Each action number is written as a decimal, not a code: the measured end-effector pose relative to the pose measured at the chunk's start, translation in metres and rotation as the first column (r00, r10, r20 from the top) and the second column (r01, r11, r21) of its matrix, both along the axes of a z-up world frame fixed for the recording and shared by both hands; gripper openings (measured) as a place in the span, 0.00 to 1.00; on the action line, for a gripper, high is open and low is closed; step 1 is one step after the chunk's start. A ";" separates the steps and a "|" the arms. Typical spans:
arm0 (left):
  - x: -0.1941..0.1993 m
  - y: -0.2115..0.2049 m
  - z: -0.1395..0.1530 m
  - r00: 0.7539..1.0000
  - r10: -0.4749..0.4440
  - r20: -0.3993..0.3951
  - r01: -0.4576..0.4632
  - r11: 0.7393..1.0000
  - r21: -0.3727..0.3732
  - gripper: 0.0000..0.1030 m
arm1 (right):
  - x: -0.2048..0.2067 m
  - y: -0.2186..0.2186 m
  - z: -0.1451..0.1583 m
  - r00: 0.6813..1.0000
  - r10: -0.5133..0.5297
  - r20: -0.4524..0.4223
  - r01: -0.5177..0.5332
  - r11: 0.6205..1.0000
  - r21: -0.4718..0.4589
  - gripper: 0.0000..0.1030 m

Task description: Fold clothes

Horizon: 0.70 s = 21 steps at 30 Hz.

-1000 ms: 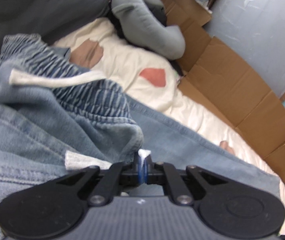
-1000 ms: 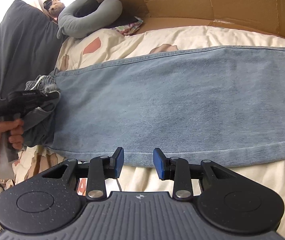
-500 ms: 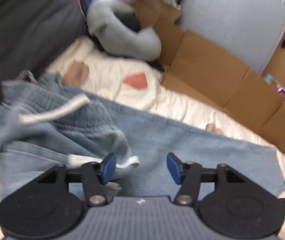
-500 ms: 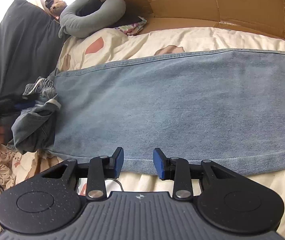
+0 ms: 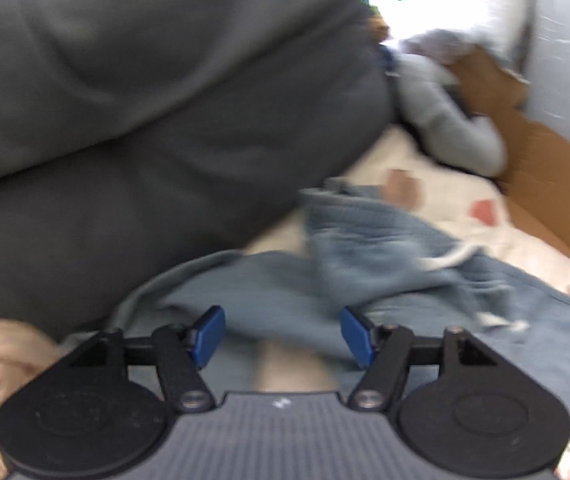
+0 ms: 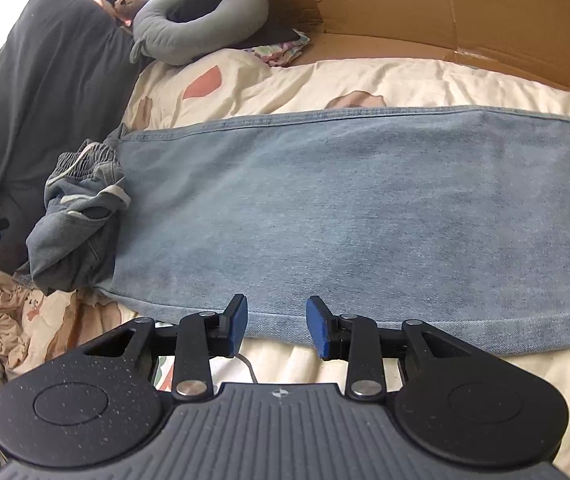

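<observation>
Our left camera is blurry, so the jeans [image 5: 385, 248] look smeared there. Our left gripper [image 5: 283, 336] has its blue pads spread wide and holds nothing. It hangs over the bunched waist end, with a big grey pillow [image 5: 145, 100] at 10 o'clock.

Our right gripper [image 6: 277, 326] is spread wide too, with nothing between the pads. It sits just at the near edge of the jeans [image 6: 325, 208]. The jeans lie flat across the bed [image 6: 325, 80], and the waist is crumpled at 9 o'clock. The leg ends are cut off at 3 o'clock. We can read no writing.
</observation>
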<state>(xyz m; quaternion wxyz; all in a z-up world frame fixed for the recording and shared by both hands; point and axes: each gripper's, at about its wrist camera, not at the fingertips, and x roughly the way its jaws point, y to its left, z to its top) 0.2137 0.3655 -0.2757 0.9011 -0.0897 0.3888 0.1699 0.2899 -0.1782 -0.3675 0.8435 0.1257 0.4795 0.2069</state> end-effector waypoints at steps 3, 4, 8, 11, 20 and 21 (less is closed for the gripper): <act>-0.011 0.020 -0.011 0.999 0.043 -0.022 -0.043 0.999 0.016 0.68 | 0.000 0.001 0.002 1.000 -0.004 0.003 0.004 1.000 0.002 0.38; -0.013 0.023 -0.016 0.998 0.055 -0.031 -0.055 0.998 0.021 0.70 | -0.001 0.002 0.002 1.000 -0.005 0.002 0.005 1.000 0.002 0.38; -0.018 0.034 -0.041 0.992 0.073 -0.100 -0.068 0.996 0.055 0.71 | -0.002 0.005 0.001 1.000 -0.001 -0.014 0.001 1.000 0.002 0.38; -0.020 0.044 -0.061 0.985 0.102 -0.140 -0.096 0.994 0.054 0.71 | -0.004 0.008 0.002 1.000 0.010 -0.016 -0.010 1.000 -0.004 0.40; -0.034 0.075 -0.101 0.956 0.276 -0.102 -0.290 0.941 -0.174 0.72 | -0.014 0.016 -0.008 0.999 0.035 -0.037 -0.036 0.999 -0.034 0.43; -0.036 0.078 -0.103 0.949 0.301 -0.097 -0.315 0.925 -0.212 0.72 | -0.014 0.016 -0.009 0.999 0.035 -0.039 -0.037 0.999 -0.036 0.43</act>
